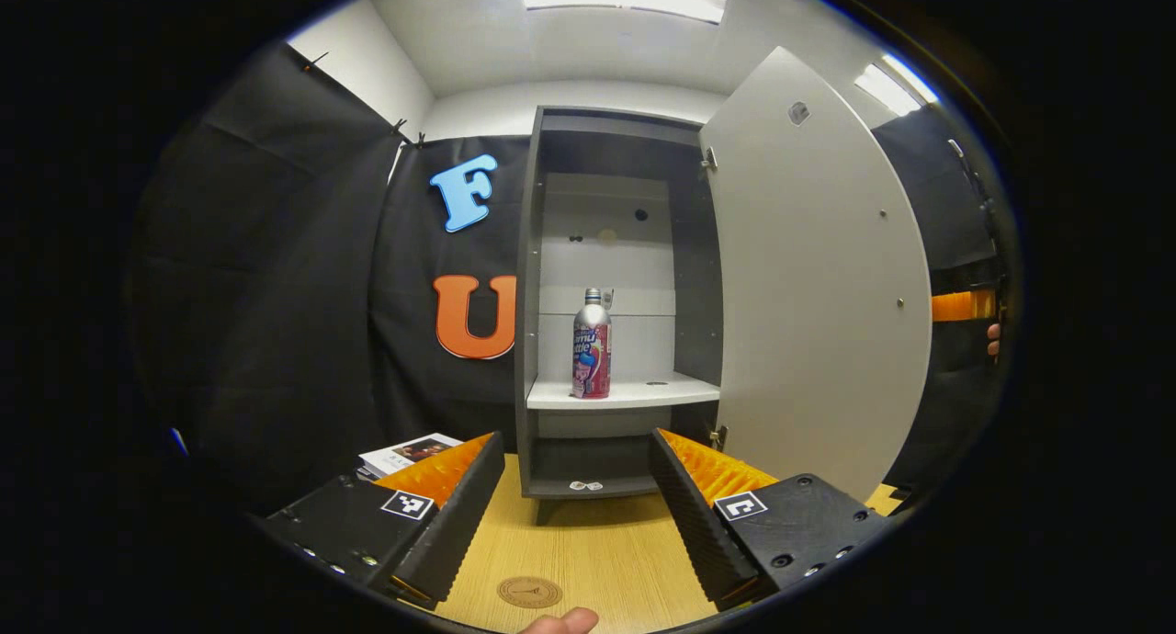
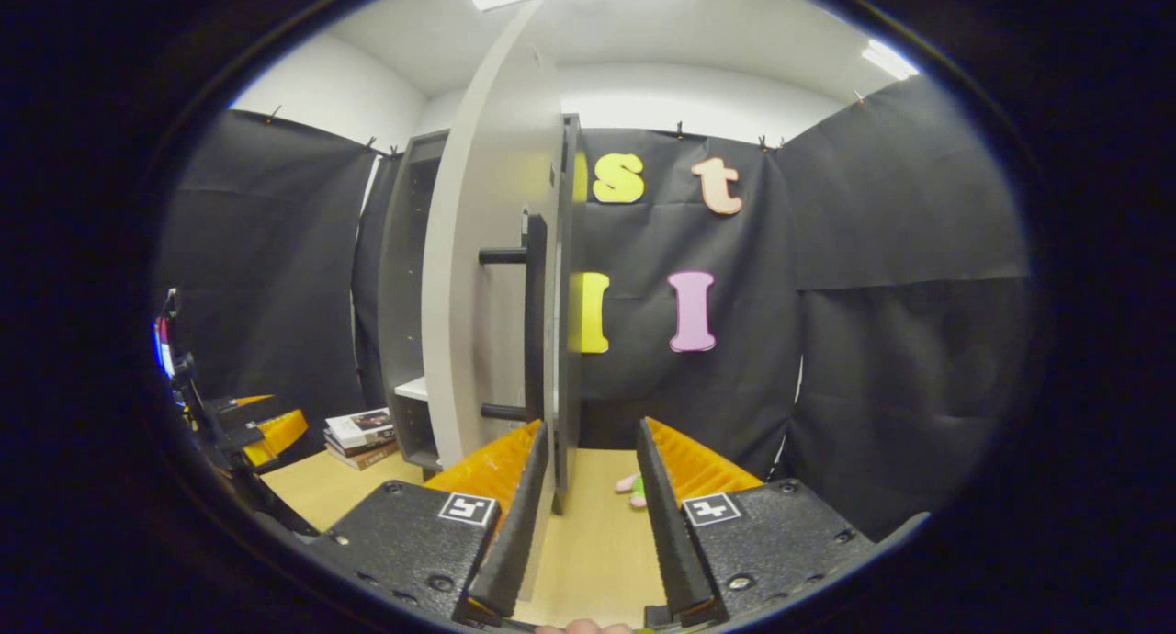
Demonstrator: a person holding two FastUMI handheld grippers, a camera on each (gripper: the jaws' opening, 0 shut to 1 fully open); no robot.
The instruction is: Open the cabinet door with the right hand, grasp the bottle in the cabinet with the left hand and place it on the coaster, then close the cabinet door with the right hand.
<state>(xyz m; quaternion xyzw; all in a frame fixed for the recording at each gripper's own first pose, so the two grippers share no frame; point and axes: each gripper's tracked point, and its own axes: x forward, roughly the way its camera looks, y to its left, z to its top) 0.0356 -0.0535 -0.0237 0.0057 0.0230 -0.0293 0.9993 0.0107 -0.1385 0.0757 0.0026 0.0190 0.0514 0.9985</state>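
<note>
The grey cabinet (image 1: 528, 340) stands with its door (image 1: 818, 276) swung wide to the right. A silver bottle (image 1: 592, 345) with a red and blue label stands upright on the white shelf (image 1: 661, 392). My left gripper (image 1: 579, 496) is open over the wooden table, well short of the cabinet and pointing at the bottle. A round brown coaster (image 1: 529, 592) lies on the table between its fingers. In the right gripper view the door (image 2: 487, 276) is seen nearly edge-on, with its black bar handle (image 2: 534, 317) just above my open right gripper (image 2: 588, 487). The door's lower edge sits between the fingers, near the left one.
A stack of books (image 1: 409, 450) lies on the table left of the cabinet (image 2: 404, 294), also seen as books (image 2: 363, 436) in the right gripper view. A small pink and green toy (image 2: 631, 487) lies beyond the right gripper. Black cloth walls close the booth.
</note>
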